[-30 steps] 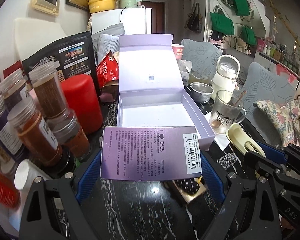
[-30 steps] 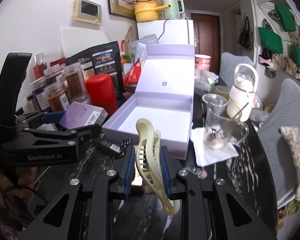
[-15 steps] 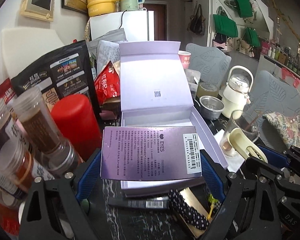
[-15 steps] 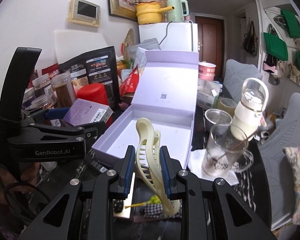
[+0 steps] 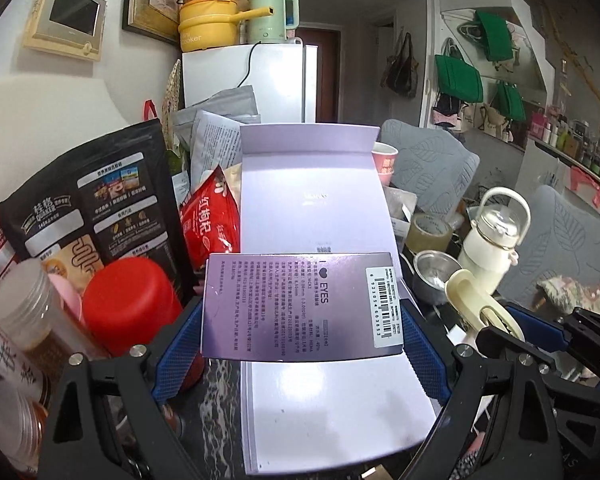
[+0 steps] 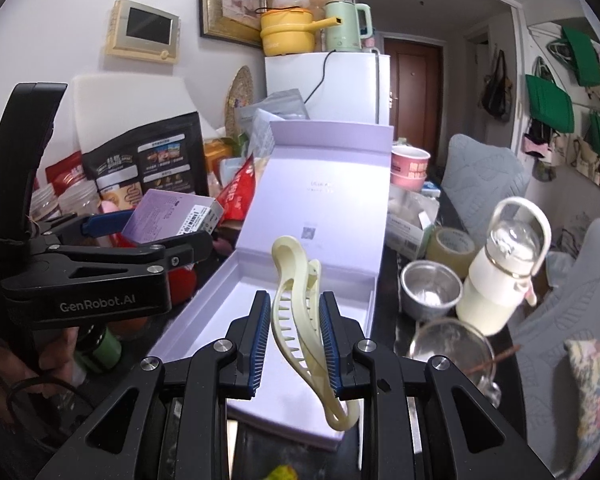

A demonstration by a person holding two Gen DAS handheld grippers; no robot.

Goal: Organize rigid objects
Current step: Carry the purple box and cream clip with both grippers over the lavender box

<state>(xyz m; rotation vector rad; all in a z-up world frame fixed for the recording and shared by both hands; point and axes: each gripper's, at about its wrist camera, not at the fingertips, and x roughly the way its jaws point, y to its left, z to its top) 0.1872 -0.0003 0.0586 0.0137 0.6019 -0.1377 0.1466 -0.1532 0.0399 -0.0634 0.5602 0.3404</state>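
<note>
The left hand-held gripper (image 5: pixel 302 334) holds a small purple box (image 5: pixel 302 306) by its two short ends. Its blue pads press on each end, so the jaws stand wide but they grip. In the left wrist view the small box fills the middle of the frame, and it hangs over the big open lilac box (image 5: pixel 332 408) that sits on the dark bench (image 5: pixel 216 392).

The right hand-held gripper (image 6: pixel 294 338) is nearly closed on a pale yellow hair clip (image 6: pixel 300 320). The clip stands up between the pads in the lower middle of the right wrist view, over the near end of the lilac box (image 6: pixel 300 292). Its curved tail pokes out below the pads.

The small box looks light and stiff, made of card. Its sides could dent if squeezed too hard, so the short ends are a good place to hold it. Its shiny top may be a bit slippery.

The hair clip looks light and hard, made of plastic. Its thin teeth could snap. Holding it across its flat sides, as now, seems safe. It may tip when let go, since it is long and curvy.

A red can (image 5: pixel 134 304) and some jars (image 5: pixel 24 312) stand close at the left, so there is little room there.
</note>
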